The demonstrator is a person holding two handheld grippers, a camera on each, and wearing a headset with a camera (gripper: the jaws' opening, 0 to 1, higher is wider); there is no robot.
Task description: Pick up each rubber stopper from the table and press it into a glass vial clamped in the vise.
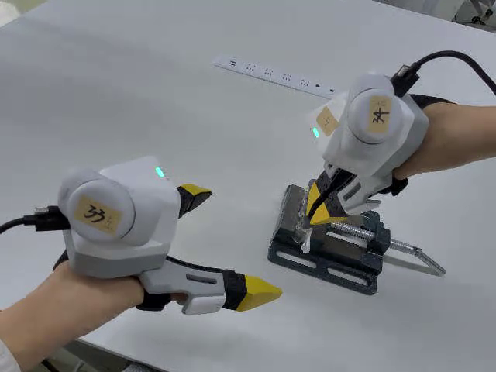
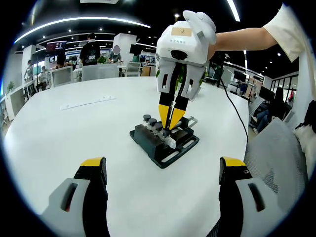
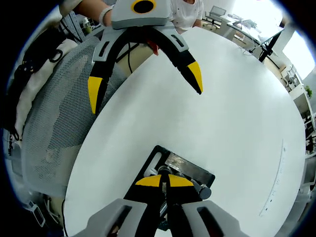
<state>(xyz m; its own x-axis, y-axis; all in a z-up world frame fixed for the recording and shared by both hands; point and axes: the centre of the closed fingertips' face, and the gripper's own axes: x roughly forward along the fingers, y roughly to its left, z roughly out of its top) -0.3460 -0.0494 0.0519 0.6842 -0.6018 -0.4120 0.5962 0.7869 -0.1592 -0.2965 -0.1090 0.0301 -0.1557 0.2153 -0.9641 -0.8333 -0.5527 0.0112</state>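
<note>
You work at a broad white table (image 2: 54, 143) in an open-plan office: strip lights (image 2: 79, 20) cross a dark ceiling (image 2: 148, 12), people (image 2: 90, 48) stand among chairs (image 2: 98, 72) behind it, and a mesh office chair (image 3: 49, 128) sits beside you.

- A tan round sticker (image 1: 98, 215) on the back of the left gripper (image 1: 232, 240) carries the handwritten number "33" in dark ink.
- A second round sticker (image 1: 379, 114), on the back of the right gripper (image 1: 314, 217), carries the handwritten number "34".
- A smaller sticker (image 1: 327, 121) just beside it on the same gripper has a dark scrawl too small to read.
- In the left gripper view, a tan label (image 2: 181, 31) on top of the right gripper bears print too small to read.
- The white power strip (image 1: 271, 75) on the counter (image 1: 155, 93) has small dark marks by its sockets, none legible.
</note>
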